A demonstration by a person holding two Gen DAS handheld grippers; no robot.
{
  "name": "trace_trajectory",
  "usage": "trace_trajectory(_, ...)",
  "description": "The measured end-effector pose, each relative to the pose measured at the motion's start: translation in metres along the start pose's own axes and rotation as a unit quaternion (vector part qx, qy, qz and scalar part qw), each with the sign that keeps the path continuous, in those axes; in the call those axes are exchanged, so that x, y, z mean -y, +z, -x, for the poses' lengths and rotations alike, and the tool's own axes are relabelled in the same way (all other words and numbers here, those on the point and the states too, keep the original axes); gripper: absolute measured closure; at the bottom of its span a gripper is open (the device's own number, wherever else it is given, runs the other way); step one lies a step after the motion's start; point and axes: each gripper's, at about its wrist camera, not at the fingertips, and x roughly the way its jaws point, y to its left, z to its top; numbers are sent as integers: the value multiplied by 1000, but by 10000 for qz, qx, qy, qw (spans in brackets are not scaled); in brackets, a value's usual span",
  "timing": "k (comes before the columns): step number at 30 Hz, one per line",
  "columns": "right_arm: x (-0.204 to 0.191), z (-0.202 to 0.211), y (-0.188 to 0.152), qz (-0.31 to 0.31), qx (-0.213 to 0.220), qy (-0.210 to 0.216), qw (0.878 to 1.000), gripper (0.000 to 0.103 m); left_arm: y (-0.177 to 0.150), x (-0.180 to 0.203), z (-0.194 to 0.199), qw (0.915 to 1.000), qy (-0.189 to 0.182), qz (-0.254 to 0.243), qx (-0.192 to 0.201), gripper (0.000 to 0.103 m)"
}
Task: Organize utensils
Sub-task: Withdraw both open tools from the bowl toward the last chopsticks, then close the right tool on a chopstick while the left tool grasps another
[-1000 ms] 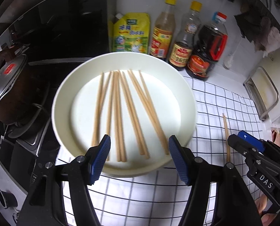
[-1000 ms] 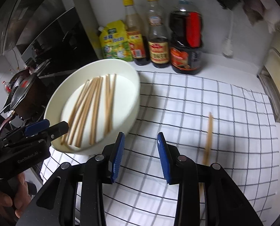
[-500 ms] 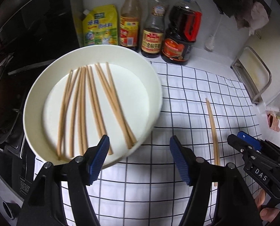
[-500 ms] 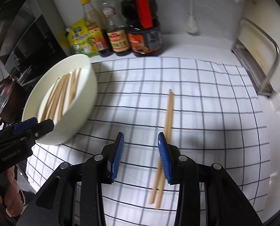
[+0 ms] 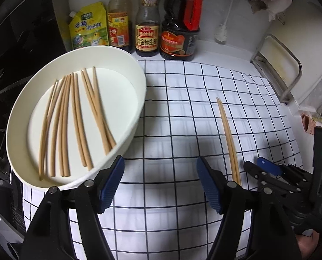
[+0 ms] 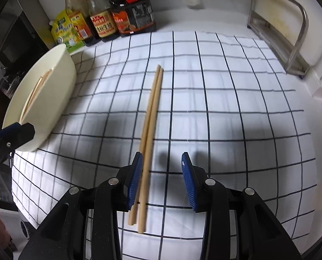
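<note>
Pair of loose chopsticks (image 6: 150,134) lies flat on the checked cloth (image 6: 236,108), side by side and touching, well right of the white bowl (image 5: 16,117); thick ends point toward the cameras, tips toward the sauce bottles (image 5: 147,19). Eight or so more chopsticks (image 5: 74,119) are already in the bowl, fanned on its floor. Right gripper (image 6: 162,179) sits low over the pair's thick end, jaws partly apart, nothing clamped; both sticks run just inside its left pad (image 6: 135,179), touching or nearly, can't tell. Left gripper (image 5: 161,184) hangs over bare cloth between bowl and pair, jaws wide and opening further, empty. Handling, my read: light, stiff, smooth wood, thin and lying flush on soft fabric, so pads must press into the cloth to get under. Round sections will roll and scissor apart if pinched off-centre. Best hold looks like across both sticks toward the thick end, where they are widest, squared to the pads. Bowl itself is rigid, probably heavy enough not to skid.
</note>
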Motion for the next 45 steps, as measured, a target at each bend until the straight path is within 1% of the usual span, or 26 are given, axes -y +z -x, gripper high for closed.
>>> trace_trajectory(6, -4, -11, -10, 77, -10, -30, 10000, 67, -7, 8, -6, 10000, -22, -69, -69, 35)
trace_trajectory(9, -6, -11, -13, 143, 64, -84, 9998, 67, -11, 9, -8, 9999, -15, -68, -94, 35)
trace_trajectory(15, -18, -14, -15, 540, 143, -263, 9981, 67, -15, 9, -11, 9999, 2, -6, -127, 35)
trace_trajectory(17, -21, -14, -15, 624, 162, -255, 9976, 71, -15, 12, -11, 9999, -12, -25, -119, 35)
trace_trajectory(19, -22, -15, -16, 685, 177, -268, 9971, 91, -15, 14, -11, 9999, -25, -53, -109, 35)
trace_trajectory(21, -19, -15, -15, 687, 183, -237, 9972, 96, -17, 19, -14, 9999, -33, -92, -111, 35)
trace_trajectory(27, -1, -12, -15, 489, 194, -167, 9985, 97, -19, 39, -26, 9996, -93, -242, -137, 34)
trace_trajectory(29, 10, -10, -15, 383, 197, -176, 9989, 97, -19, 48, -33, 9994, -187, -259, -167, 29)
trace_trajectory(32, 30, -5, -17, 165, 211, -177, 9995, 97, -19, 60, -47, 9990, -276, -259, -257, 29)
trace_trajectory(36, 54, 0, -19, -58, 246, -256, 9994, 97, -19, 76, -59, 9986, -305, -332, -279, 29)
trace_trajectory(40, 70, 3, -22, -166, 281, -289, 9991, 97, -16, 87, -67, 9987, -249, -380, -225, 25)
trace_trajectory(45, 76, 5, -21, -160, 282, -124, 9994, 97, -15, 90, -75, 9989, -102, -416, -213, 24)
